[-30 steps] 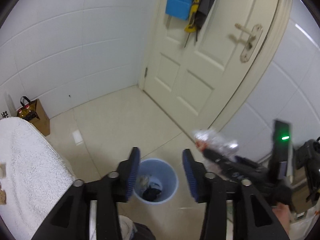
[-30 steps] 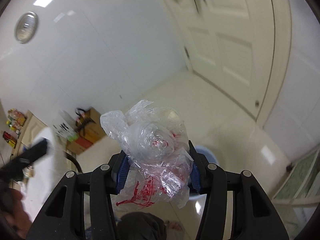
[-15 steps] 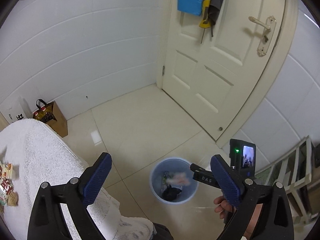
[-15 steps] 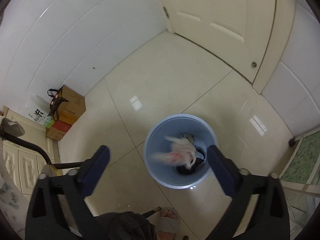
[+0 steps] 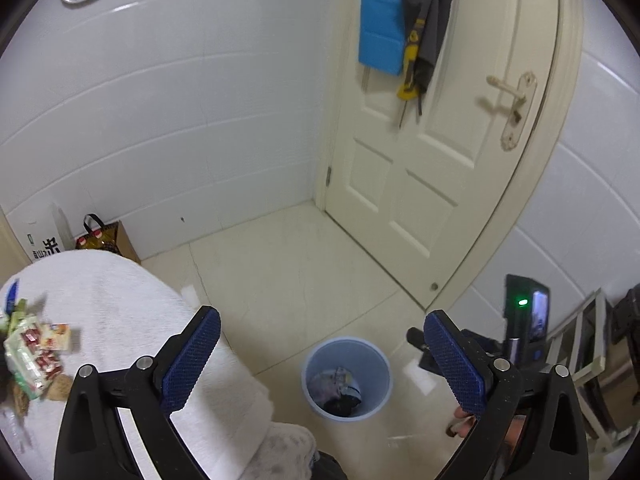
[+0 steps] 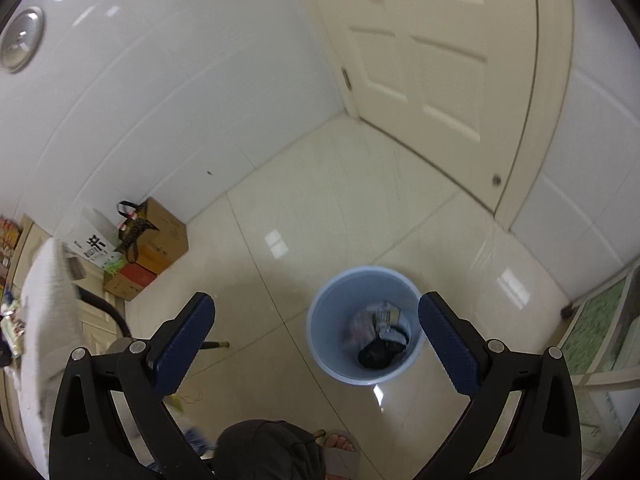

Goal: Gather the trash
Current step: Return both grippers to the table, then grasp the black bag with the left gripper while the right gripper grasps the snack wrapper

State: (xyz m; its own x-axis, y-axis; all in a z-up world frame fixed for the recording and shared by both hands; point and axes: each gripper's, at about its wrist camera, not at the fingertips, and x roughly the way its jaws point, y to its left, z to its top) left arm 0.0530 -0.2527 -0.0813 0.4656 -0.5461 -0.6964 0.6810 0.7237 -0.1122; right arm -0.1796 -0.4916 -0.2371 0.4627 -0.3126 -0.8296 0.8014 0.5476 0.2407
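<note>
A light blue trash bin (image 6: 366, 326) stands on the tiled floor and holds a crumpled clear plastic bag (image 6: 356, 328) with other dark trash. The bin also shows in the left wrist view (image 5: 346, 376). My right gripper (image 6: 316, 340) is open and empty, high above the bin. My left gripper (image 5: 320, 354) is open and empty, above the edge of a white towel-covered table (image 5: 120, 320). Snack wrappers (image 5: 34, 350) lie on that table at the far left. The right gripper's body (image 5: 520, 320) shows at the right of the left wrist view.
A white door (image 5: 432, 140) with hanging blue and grey items (image 5: 400, 20) closes the far corner. Cardboard boxes and a bag (image 6: 148, 244) stand against the tiled wall. My foot in a sandal (image 6: 340, 444) is below the bin.
My right gripper opened and dropped the clear plastic bag into the bin. Both grippers opened wide. The left view swung back toward the table, showing the wrappers.
</note>
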